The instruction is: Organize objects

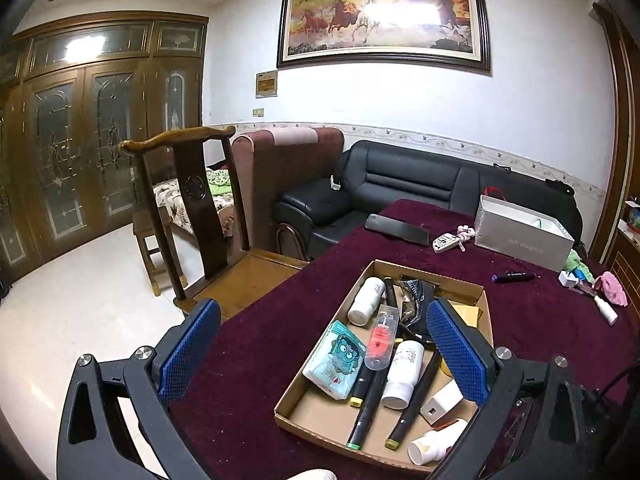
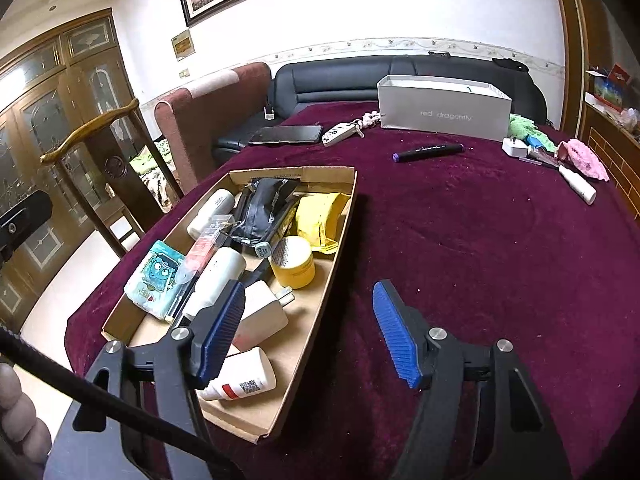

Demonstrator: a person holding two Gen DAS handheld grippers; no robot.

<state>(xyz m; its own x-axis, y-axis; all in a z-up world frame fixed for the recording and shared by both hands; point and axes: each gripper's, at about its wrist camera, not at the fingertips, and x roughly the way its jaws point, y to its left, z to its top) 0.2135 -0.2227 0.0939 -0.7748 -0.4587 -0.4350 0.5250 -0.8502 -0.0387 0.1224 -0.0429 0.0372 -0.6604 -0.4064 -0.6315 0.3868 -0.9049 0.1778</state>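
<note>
"red dragonfly" on grey box (image 2: 444, 114), "003" on marker cap (image 2: 262, 247)

Tabletop (image 2: 460, 240): deep maroon cloth, velvety nap, matt, flecked with lint. Cardboard tray (image 2: 336, 232): plain brown paperboard, matt, raw cut edges. White bottles (image 1: 403, 374) in it: smooth plastic, slight sheen. Tissue pack (image 1: 336, 354): glossy printed film. Yellow pouch (image 2: 320, 216): crinkled, matt. Grey box (image 2: 444, 114): smooth matt card. Marker (image 2: 428, 152): black plastic, satin. Sofa (image 1: 404, 184): black leather look, glossy. Chair (image 1: 192, 184): dark polished wood. Left tool (image 1: 324, 352) and right tool (image 2: 308, 328): blue textured rubbery pads, black matt plastic frames, bright metal screws.
</note>
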